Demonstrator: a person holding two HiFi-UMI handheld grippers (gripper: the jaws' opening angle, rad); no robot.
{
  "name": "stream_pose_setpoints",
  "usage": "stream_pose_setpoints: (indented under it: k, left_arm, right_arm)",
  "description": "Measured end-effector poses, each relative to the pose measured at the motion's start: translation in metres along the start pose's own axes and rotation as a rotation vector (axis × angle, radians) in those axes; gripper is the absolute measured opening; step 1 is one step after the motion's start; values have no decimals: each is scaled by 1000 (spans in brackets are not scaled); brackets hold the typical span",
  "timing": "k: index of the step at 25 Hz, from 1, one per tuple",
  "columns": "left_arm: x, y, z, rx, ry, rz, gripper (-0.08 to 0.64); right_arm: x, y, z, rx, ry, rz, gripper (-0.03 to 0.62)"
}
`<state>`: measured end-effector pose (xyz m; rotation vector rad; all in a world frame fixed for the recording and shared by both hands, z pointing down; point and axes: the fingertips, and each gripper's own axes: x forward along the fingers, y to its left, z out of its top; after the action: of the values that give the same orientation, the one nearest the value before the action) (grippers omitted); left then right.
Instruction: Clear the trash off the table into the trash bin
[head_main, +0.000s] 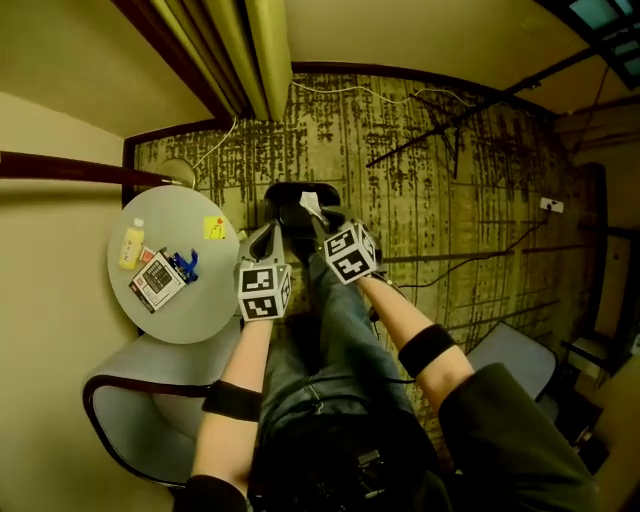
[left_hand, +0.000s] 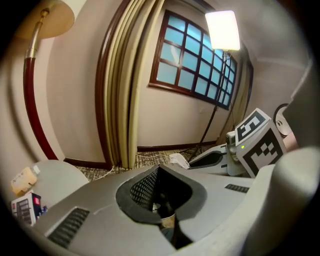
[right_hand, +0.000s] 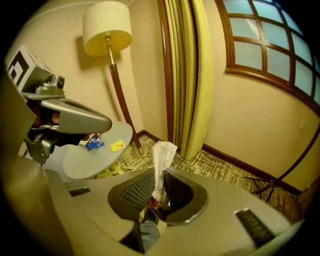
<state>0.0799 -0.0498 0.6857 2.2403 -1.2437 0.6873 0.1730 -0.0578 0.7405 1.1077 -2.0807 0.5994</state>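
On patterned carpet, a black trash bin (head_main: 284, 200) is sitting just below both claws. A white paper wrapper (right_hand: 162, 159) is being pinched in the right gripper's (right_hand: 160, 189) narrowed jaws, apparently for dropping there. The left gripper (left_hand: 161, 199) is being carried closed and empty, with the round table (head_main: 190, 315) lying to its left.

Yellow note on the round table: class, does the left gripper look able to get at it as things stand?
Probably yes. The left gripper, shut and empty, hangs beside the table, and the yellow note lies near that edge with nothing over it. Its jaws would need opening first.
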Motion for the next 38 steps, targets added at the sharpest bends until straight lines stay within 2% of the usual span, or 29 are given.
stream_pose_setpoints:
  k: [4, 8, 14, 20, 24, 29, 32, 36, 38]
  left_arm:
    - [56, 10, -47, -9, 60, -11, 0]
    - [111, 19, -98, -12, 96, -16, 0]
    - [175, 26, -175, -30, 147, -24, 0]
    - [219, 34, -224, -43, 176, -28, 0]
    - [237, 37, -238, -48, 181, -28, 0]
    - [240, 41, -244, -64, 186, -23, 0]
    - [237, 41, -243, -70, 185, -18, 0]
    - [227, 35, -230, -76, 181, -20, 0]
    - [221, 29, -222, -80, 179, -26, 0]
  right_arm:
    - [64, -8, -55, 28, 72, 22, 78]
    - [123, -14, -114, 2, 137, 46, 78]
    - [192, -20, -195, 21, 211, 59, 78]
    - [241, -25, -238, 15, 255, 67, 80]
    - [263, -26, -261, -22, 299, 79, 92]
    - [275, -16, -288, -33, 378, 116, 177]
    - [272, -17, -289, -36, 388, 114, 232]
    - [263, -21, -277, -46, 378, 97, 268]
    - [258, -18, -277, -42, 385, 101, 321]
